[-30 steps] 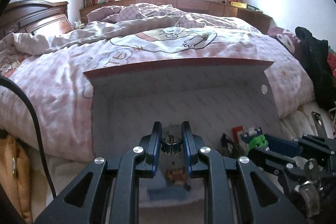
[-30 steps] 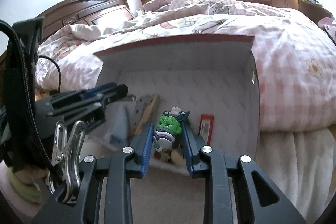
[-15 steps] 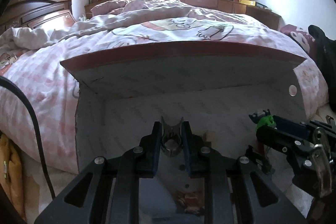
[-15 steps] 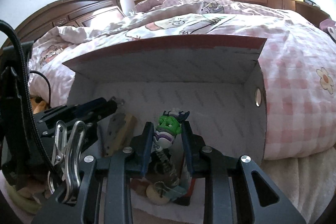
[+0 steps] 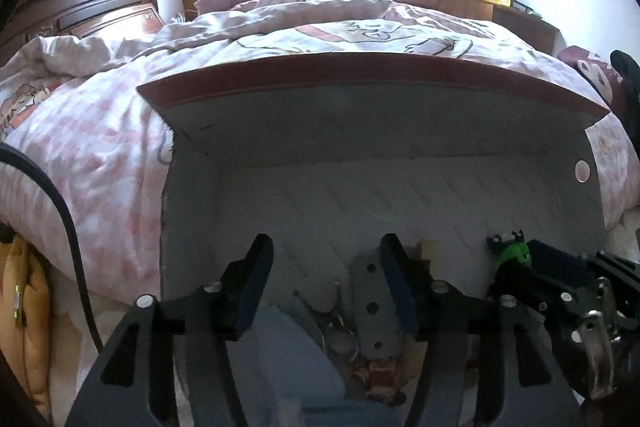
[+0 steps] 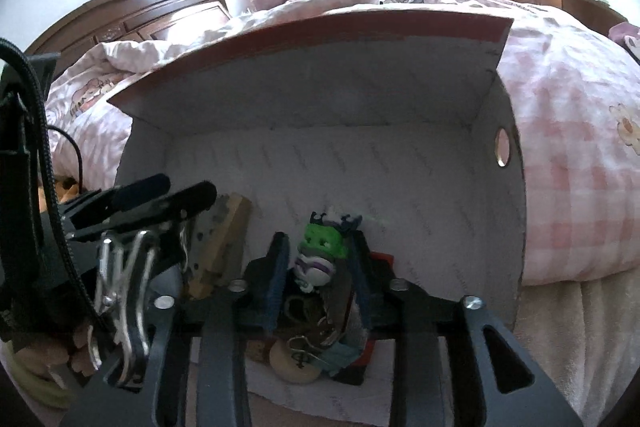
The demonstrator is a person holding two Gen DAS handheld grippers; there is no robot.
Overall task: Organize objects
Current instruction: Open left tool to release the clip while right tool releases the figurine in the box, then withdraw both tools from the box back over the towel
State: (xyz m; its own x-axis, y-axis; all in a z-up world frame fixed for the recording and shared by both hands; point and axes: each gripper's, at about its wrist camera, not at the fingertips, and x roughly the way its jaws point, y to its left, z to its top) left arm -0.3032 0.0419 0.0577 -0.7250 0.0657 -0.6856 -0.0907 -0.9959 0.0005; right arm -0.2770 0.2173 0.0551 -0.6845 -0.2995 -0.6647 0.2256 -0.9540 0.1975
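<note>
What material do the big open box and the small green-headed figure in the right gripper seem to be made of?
The box looks like matte cardboard: thin flat panels, a folded flap with a red outer face, a frayed left edge and a punched round hole. The green-headed figure, held in the right gripper, appears to be moulded plastic or rubber: smooth, slightly glossy, with solid flat colours. Which of the two cannot be told.

Both wrist views close, facing same box (image 5: 384, 163) interior.

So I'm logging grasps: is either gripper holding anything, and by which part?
The right gripper holds a green-headed toy figure by its body. The left gripper is open, empty.
</note>
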